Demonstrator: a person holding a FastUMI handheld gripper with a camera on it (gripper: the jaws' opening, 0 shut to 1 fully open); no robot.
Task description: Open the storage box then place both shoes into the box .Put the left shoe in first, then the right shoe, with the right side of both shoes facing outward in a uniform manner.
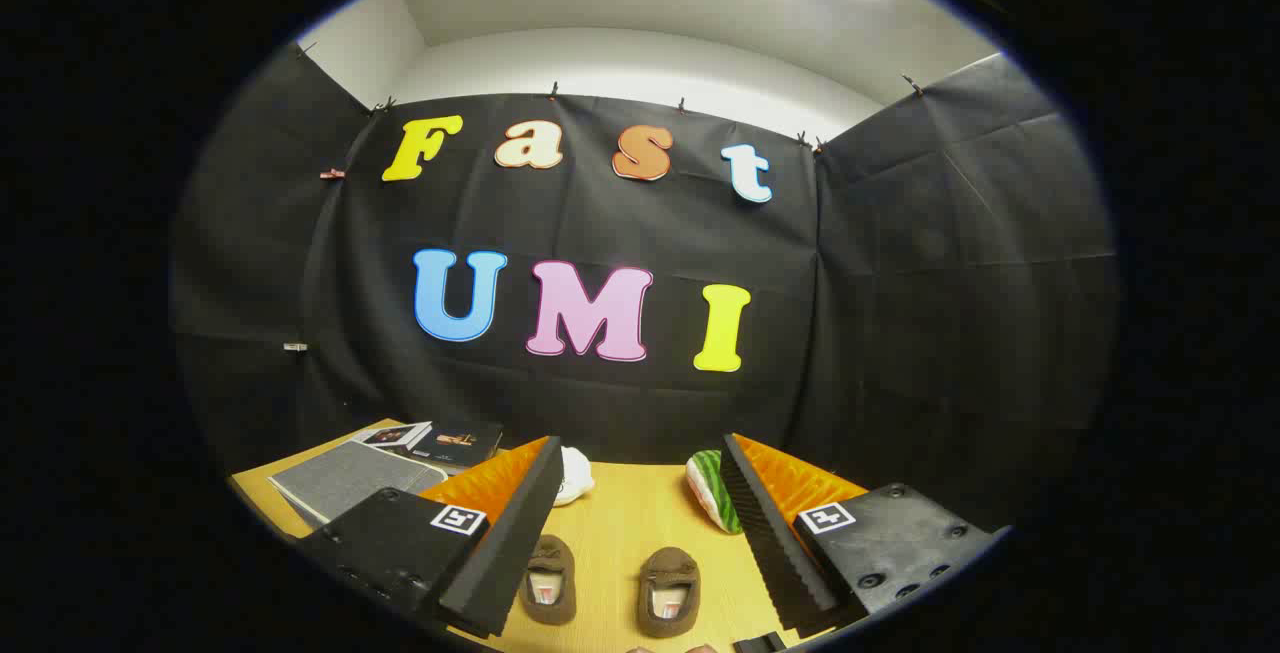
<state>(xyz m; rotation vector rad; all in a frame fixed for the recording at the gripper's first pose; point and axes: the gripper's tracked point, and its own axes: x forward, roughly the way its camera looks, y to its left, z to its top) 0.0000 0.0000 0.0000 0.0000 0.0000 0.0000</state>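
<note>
The gripper [640, 543] hangs above a light wooden surface [620, 513] with its two fingers spread wide apart, and nothing is held between them. Both fingers [520, 523] reach forward, one on each side of the shoes.

Two small brown slip-on shoes of soft fabric lie side by side on the surface, in the open gap between the fingers. The left brown shoe [550, 580] is close to the left finger and partly covered by it. The right brown shoe [669, 590] lies a little apart from it, nearer to the middle of the gap. The openings of both shoes are turned toward the camera.

Beyond the shoes, near the tip of the left finger, there is a small white soft object [574, 474]. Near the tip of the right finger there is a plush toy shaped like a slice of watermelon [714, 489], green striped with a red and white side.

To the left of the left finger, a flat grey storage box with a fabric-like lid [345, 478] rests on the surface, and the lid is closed. Just behind it lie some dark flat booklets or cards [440, 441]; it is hard to tell exactly what they are.
</note>
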